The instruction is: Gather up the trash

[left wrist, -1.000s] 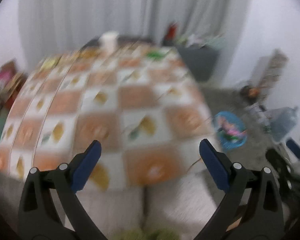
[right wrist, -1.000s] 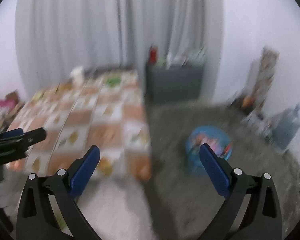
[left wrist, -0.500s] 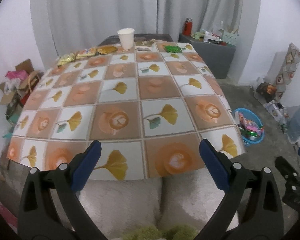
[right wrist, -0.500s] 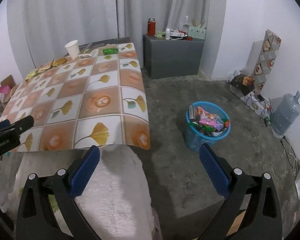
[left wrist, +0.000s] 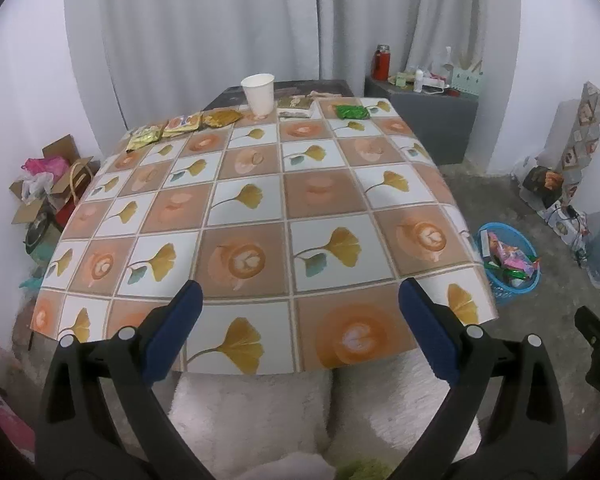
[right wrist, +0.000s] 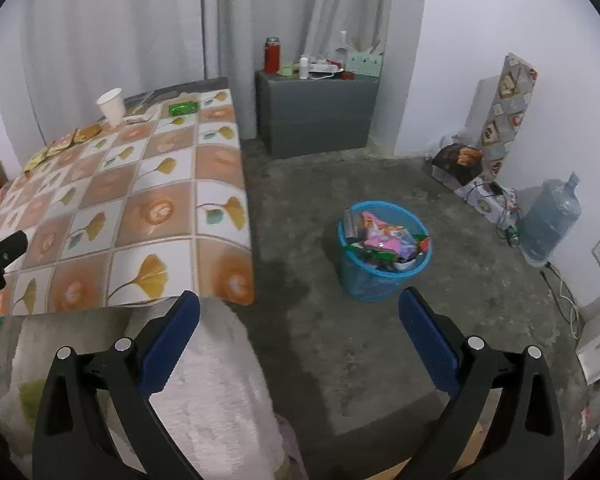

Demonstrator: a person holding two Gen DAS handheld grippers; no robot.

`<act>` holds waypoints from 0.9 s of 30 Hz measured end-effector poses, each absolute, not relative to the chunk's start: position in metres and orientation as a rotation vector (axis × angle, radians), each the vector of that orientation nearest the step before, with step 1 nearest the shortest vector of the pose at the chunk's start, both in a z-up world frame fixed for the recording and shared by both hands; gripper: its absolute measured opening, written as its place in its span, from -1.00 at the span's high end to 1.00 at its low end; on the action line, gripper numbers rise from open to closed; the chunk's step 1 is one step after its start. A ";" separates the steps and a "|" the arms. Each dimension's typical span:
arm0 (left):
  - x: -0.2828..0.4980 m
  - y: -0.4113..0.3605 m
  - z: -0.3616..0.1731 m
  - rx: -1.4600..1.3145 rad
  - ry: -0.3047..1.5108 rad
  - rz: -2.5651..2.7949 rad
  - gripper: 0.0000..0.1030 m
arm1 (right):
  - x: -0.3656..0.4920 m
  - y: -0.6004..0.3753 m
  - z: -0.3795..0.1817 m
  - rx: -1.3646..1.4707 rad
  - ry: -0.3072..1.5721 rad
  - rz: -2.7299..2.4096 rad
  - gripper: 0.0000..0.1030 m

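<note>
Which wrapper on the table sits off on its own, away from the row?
The green wrapper, at the far right corner of the table, right of the paper cup. The three yellow-gold wrappers lie in a row left of the cup.

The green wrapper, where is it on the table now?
The green wrapper lies at the table's far right corner in the left wrist view, right of the paper cup and the flat packet.
</note>
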State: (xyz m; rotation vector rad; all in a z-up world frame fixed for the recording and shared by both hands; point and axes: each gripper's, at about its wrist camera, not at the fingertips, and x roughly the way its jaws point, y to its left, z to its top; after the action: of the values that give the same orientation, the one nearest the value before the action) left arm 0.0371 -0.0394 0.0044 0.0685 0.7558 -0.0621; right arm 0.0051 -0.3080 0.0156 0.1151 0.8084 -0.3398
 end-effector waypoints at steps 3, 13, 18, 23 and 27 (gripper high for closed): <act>0.037 -0.043 0.005 0.061 0.760 -0.073 -0.83 | 0.003 -0.315 0.018 0.120 0.804 -0.358 -0.88; 0.036 -0.051 0.006 0.064 0.766 -0.085 -0.83 | 0.002 -0.319 0.017 0.121 0.804 -0.366 -0.88; 0.035 -0.053 0.006 0.064 0.772 -0.085 -0.83 | 0.001 -0.320 0.017 0.121 0.802 -0.367 -0.88; 0.035 -0.052 0.002 0.055 0.796 -0.089 -0.83 | 0.002 -0.320 0.017 0.122 0.804 -0.363 -0.88; 0.034 -0.050 0.000 0.048 0.805 -0.089 -0.83 | 0.003 -0.319 0.017 0.121 0.803 -0.362 -0.88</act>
State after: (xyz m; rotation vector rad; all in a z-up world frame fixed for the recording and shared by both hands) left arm 0.0345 -0.0498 -0.0001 0.0480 0.8052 -0.0890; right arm 0.0028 -0.3195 0.0166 0.1214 0.8030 -0.3618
